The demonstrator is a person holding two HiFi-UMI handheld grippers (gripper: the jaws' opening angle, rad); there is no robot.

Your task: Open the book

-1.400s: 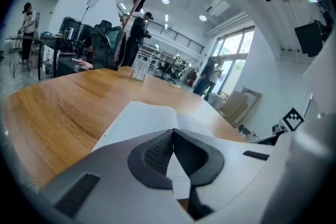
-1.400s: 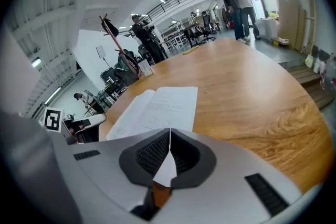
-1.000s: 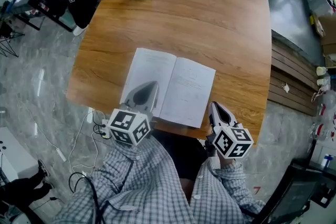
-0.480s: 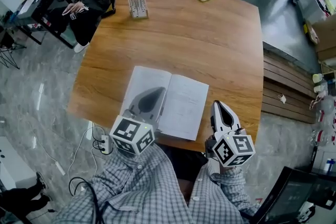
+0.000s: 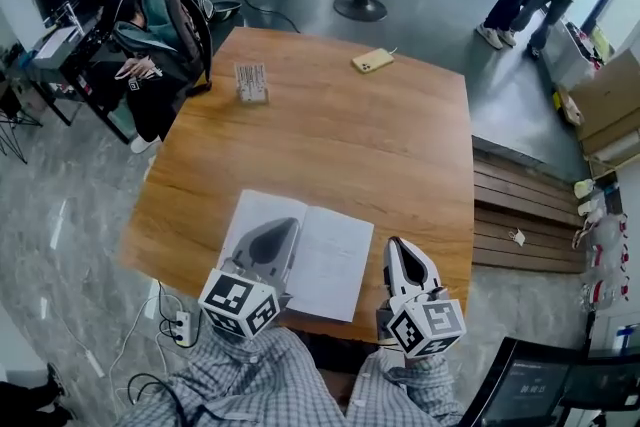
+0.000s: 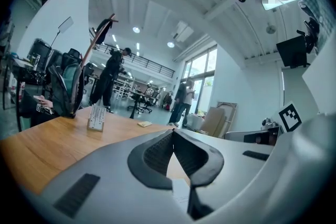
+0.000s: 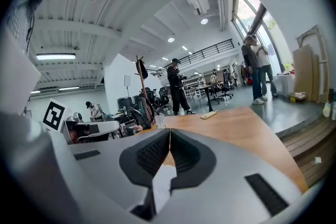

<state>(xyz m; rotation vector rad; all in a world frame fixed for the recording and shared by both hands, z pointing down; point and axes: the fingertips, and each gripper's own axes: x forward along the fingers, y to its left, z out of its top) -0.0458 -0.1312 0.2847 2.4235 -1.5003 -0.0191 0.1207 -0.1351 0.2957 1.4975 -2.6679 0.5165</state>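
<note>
The book (image 5: 322, 260) lies open and flat on the wooden table (image 5: 330, 145), near its front edge, white pages up. My left gripper (image 5: 283, 227) hovers over the book's left page, jaws shut with nothing between them; in the left gripper view its tips (image 6: 172, 132) meet and a strip of page (image 6: 181, 194) shows below them. My right gripper (image 5: 396, 245) hangs just right of the book's right edge, also shut and empty; in the right gripper view its tips (image 7: 169, 131) touch above a bit of white page (image 7: 161, 181).
A yellow phone (image 5: 372, 61) and a small card stand (image 5: 250, 82) sit at the table's far end. A chair with a backpack (image 5: 160, 40) stands at the far left corner. Wooden steps (image 5: 520, 215) lie to the right; people stand beyond.
Both grippers have lifted and now point more level. The head view has tilted up to show more of the room. The book stays open and unmoved.
</note>
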